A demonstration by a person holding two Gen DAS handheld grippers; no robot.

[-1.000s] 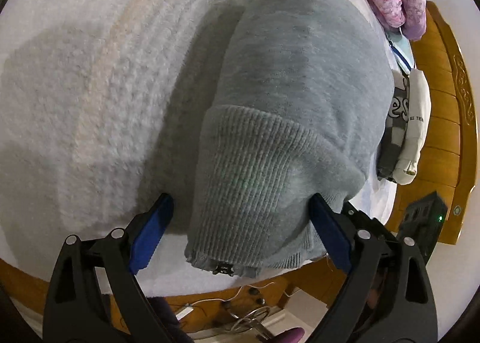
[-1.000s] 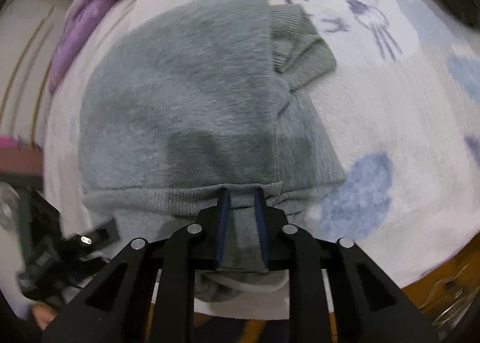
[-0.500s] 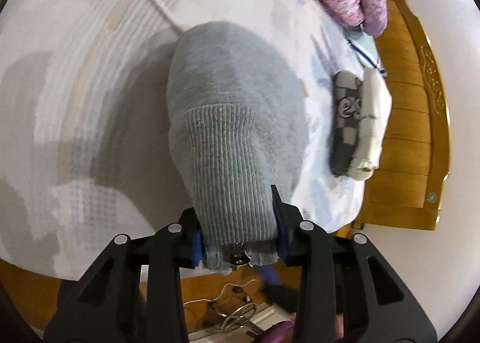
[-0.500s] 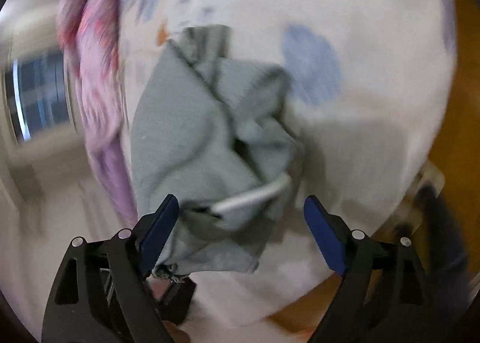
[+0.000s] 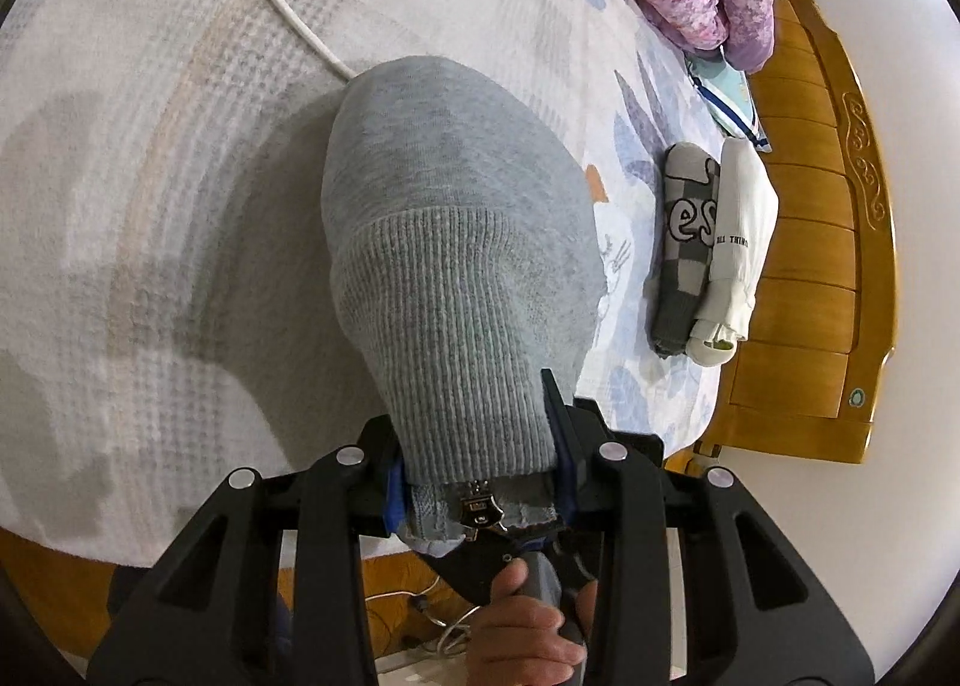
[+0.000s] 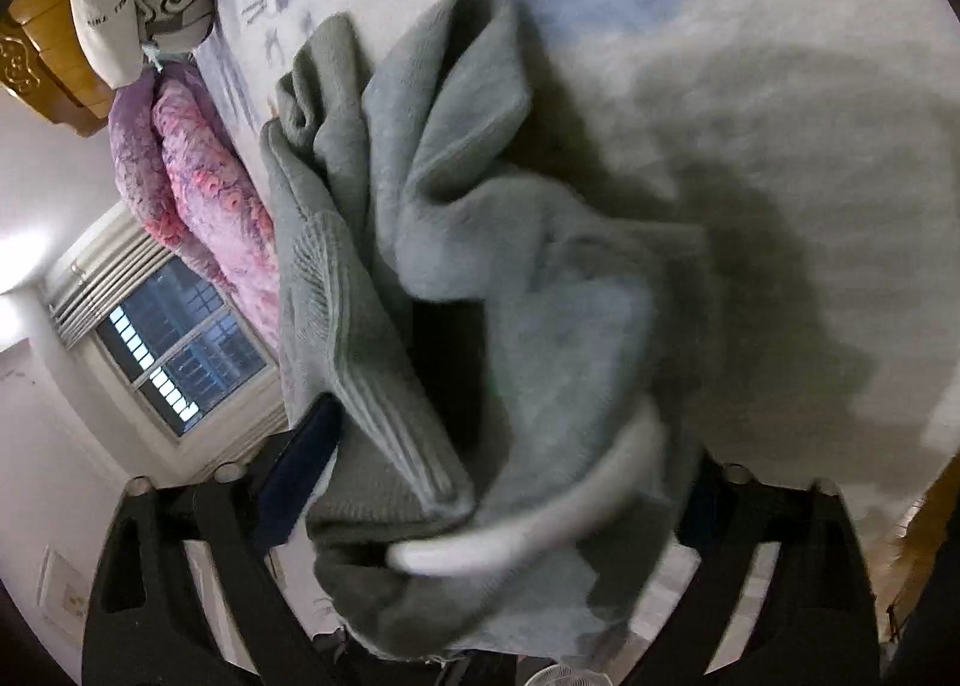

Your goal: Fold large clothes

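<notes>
My left gripper (image 5: 480,482) is clamped on the ribbed hem of the grey sweatshirt (image 5: 456,242), lifting it off the bed (image 5: 150,146). Right gripper (image 6: 498,482) jaws are closing around bunched fabric; contact looks unlikely, but blur hides the far pad.

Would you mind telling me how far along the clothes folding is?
Done: two folded garments lie by the headboard. In hand: the left gripper clamps the grey sweatshirt's ribbed hem; the right gripper is closing around its bunched fabric. Left: it's still crumpled, unfolded.
</notes>
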